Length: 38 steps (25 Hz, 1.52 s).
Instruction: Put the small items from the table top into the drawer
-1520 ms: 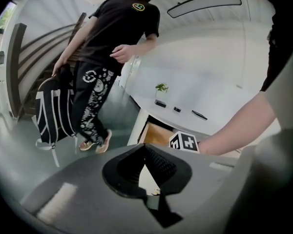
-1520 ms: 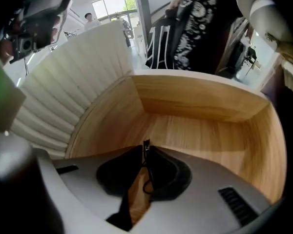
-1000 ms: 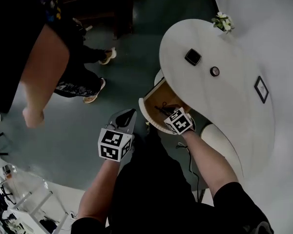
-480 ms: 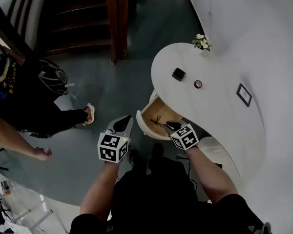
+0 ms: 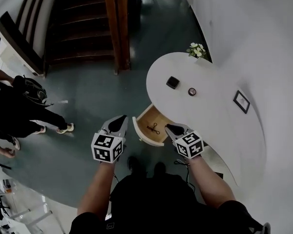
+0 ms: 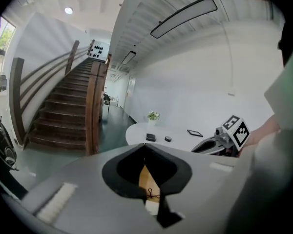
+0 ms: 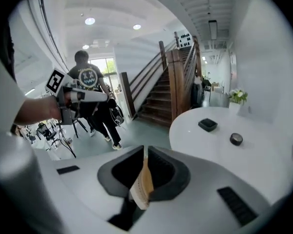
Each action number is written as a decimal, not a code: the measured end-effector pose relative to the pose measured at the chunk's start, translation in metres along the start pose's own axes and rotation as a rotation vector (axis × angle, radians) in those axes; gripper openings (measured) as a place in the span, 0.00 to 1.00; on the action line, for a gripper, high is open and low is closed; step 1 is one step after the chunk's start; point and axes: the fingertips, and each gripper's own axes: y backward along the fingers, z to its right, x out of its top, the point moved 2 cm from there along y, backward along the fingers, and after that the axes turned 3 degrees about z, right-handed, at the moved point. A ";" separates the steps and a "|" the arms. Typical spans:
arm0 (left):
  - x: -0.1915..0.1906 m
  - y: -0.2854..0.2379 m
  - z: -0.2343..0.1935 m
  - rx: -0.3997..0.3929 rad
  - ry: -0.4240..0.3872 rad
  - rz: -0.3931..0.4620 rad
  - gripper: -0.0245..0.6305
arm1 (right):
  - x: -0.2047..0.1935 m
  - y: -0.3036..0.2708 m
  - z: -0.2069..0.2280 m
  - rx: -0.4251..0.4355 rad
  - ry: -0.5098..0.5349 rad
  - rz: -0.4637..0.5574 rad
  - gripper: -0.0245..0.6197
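Note:
An open wooden drawer (image 5: 147, 123) juts from the white curved table (image 5: 210, 121). A small dark looped cord (image 5: 154, 128) lies inside it, also glimpsed as the cord (image 6: 151, 195) between the left jaws. On the table top sit a black square box (image 5: 173, 82), a small round dark item (image 5: 192, 91) and a little picture frame (image 5: 241, 102). My left gripper (image 5: 118, 125) hangs shut and empty left of the drawer. My right gripper (image 5: 175, 129) is shut and empty at the drawer's right front corner. The box (image 7: 207, 125) and round item (image 7: 236, 139) lie ahead of the right gripper (image 7: 144, 150).
A pot of white flowers (image 5: 197, 49) stands at the table's far end. A wooden staircase (image 5: 83, 23) rises beyond the grey-green floor. A person (image 5: 19, 111) with a backpack stands at the left, several steps from the drawer.
The right gripper has drawn back out of the drawer toward me, leaving the dark cord inside. The view has pulled back and the person at left has moved farther away.

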 end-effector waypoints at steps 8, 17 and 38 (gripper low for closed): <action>0.042 0.010 0.042 0.075 -0.031 0.073 0.06 | 0.030 0.078 0.023 0.039 -0.048 0.209 0.06; 0.063 0.023 0.078 0.151 -0.051 0.127 0.06 | 0.069 0.145 0.043 0.058 0.008 0.388 0.06; 0.090 0.075 0.040 0.133 -0.098 0.187 0.06 | 0.150 0.157 -0.015 0.010 0.094 0.543 0.05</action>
